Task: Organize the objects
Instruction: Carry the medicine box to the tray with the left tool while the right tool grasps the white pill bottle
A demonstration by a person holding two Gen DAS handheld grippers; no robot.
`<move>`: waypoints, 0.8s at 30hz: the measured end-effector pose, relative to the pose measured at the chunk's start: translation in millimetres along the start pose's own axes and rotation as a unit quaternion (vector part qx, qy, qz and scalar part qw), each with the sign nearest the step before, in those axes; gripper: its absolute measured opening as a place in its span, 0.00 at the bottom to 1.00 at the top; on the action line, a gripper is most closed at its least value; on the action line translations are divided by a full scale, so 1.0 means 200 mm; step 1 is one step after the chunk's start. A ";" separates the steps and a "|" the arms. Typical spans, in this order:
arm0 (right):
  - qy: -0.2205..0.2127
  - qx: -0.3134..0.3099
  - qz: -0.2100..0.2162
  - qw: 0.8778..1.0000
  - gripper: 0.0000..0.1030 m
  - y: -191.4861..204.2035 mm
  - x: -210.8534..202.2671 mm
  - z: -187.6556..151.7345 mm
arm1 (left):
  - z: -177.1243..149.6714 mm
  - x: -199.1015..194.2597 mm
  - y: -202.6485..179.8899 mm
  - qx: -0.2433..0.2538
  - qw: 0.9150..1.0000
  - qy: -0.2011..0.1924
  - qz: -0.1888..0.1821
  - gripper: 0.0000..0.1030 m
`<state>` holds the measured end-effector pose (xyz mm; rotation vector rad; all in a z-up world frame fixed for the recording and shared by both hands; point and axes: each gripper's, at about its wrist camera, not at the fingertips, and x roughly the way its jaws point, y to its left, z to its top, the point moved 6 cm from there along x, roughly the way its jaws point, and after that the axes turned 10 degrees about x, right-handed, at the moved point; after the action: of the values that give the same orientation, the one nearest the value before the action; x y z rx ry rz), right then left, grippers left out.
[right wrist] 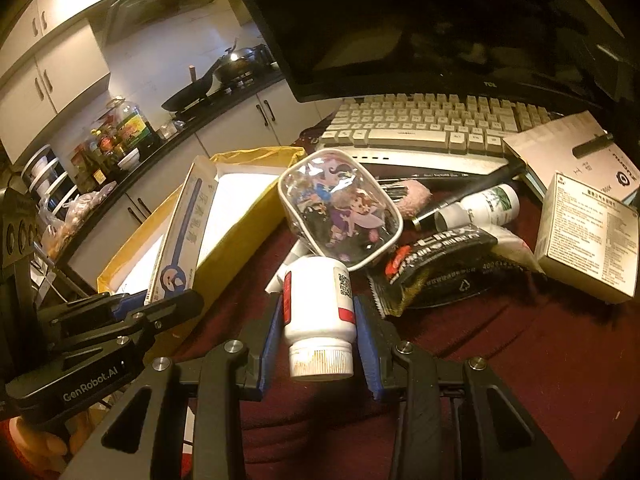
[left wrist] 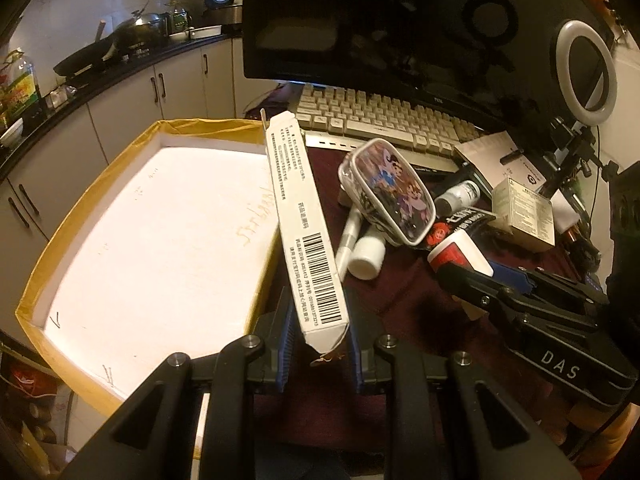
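Note:
My left gripper point(left wrist: 319, 336) is shut on the near end of a long white carton point(left wrist: 304, 224) with a barcode, held tilted over the edge of the yellow-rimmed tray point(left wrist: 80, 216). The same carton point(right wrist: 184, 232) shows its blue print in the right wrist view, with the left gripper point(right wrist: 160, 304) below it. A white pill bottle point(right wrist: 320, 316) with a red label lies between the blue pads of my right gripper point(right wrist: 318, 336), which is shut on it, cap toward the camera. In the left wrist view that bottle point(left wrist: 460, 254) sits at the tip of the right gripper point(left wrist: 472, 280).
A clear cartoon pouch point(right wrist: 340, 208), a black snack packet point(right wrist: 432, 264), a small green-labelled bottle point(right wrist: 492, 202), a beige box point(right wrist: 588, 236) and a white tube point(left wrist: 364, 256) crowd the dark red cloth. A keyboard point(right wrist: 420, 132) and monitor point(right wrist: 400, 20) stand behind.

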<state>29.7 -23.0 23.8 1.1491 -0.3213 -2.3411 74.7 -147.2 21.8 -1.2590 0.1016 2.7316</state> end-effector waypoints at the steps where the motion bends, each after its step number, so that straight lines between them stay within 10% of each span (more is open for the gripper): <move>1: 0.000 -0.002 0.000 1.000 0.38 0.01 0.00 0.00 | 0.00 -0.01 0.01 -0.002 1.000 -0.001 0.001 0.21; 14: 0.005 -0.035 0.009 0.999 0.38 0.16 0.06 0.06 | -0.02 -0.02 0.24 -0.048 0.999 0.006 0.019 0.21; 24: 0.024 -0.057 0.033 0.998 0.38 0.32 0.17 0.20 | -0.01 0.11 0.39 -0.006 0.994 0.089 -0.063 0.21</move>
<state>2.1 -96.0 53.4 1.1211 -0.2033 -2.2412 50.5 -223.5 3.7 -1.4576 0.0233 2.5143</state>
